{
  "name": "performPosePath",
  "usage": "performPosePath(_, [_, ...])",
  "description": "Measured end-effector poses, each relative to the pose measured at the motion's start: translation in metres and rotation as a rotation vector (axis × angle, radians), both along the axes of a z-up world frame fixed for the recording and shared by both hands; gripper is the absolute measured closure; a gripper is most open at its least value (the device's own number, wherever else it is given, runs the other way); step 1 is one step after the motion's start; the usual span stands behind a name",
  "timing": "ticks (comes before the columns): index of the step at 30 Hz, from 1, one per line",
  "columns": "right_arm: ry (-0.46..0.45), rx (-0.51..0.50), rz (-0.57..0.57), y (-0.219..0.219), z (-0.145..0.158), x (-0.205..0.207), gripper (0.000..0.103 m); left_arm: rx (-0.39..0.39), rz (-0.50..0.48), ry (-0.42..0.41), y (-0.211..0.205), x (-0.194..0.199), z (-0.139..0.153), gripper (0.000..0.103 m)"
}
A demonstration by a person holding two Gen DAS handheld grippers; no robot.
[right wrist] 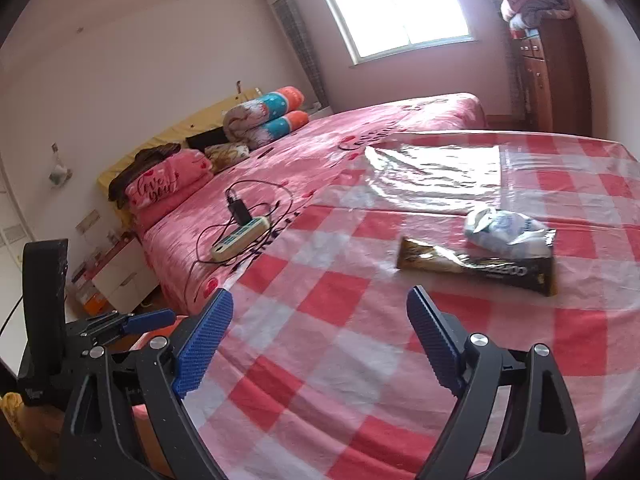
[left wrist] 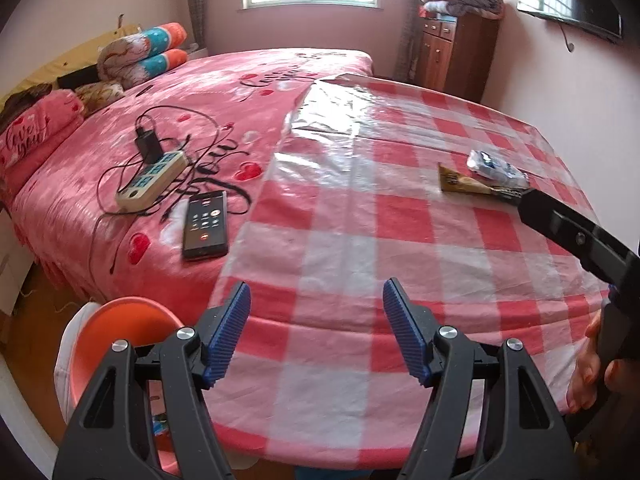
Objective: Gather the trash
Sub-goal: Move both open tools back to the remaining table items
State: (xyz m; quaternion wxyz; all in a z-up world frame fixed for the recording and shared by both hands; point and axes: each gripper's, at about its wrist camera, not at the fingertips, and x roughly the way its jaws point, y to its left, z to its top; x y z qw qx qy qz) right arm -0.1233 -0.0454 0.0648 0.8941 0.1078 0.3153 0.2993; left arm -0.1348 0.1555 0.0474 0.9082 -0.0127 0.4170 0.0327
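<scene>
A brown and black snack wrapper [right wrist: 476, 267] lies flat on the red-and-white checked table [right wrist: 344, 344]. A crumpled white and blue wrapper [right wrist: 506, 230] lies just behind it, touching it. Both also show in the left wrist view, the brown wrapper [left wrist: 466, 182] and the white one [left wrist: 496, 166], at the table's right. My right gripper [right wrist: 320, 304] is open and empty, short of the brown wrapper. My left gripper [left wrist: 316, 296] is open and empty over the table's near edge. An orange bin [left wrist: 120, 328] with a white liner stands on the floor, below left of the left gripper.
A pink bed [left wrist: 200, 92] adjoins the table's left side and carries a phone [left wrist: 206, 224], a power strip [left wrist: 154, 178] with a charger and cables, and pillows [left wrist: 144, 56]. A wooden cabinet [left wrist: 452, 52] stands at the back right. The right gripper's body [left wrist: 580, 236] crosses the left wrist view at right.
</scene>
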Motion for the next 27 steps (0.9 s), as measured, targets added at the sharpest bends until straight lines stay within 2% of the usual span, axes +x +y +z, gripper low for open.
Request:
performPosePath(10, [0.016, 0.035, -0.070, -0.037, 0.000, 0.014, 0.015, -0.002, -0.062, 0.016, -0.034, 0.014, -0.001, 0.033])
performPosePath(22, [0.059, 0.095, -0.304, -0.128, -0.007, 0.045, 0.015, -0.260, -0.160, 0.079, -0.089, 0.059, -0.006, 0.033])
performPosePath(27, [0.060, 0.108, -0.358, -0.152, -0.009, 0.050, 0.015, -0.306, -0.161, 0.088, -0.116, 0.090, -0.011, 0.033])
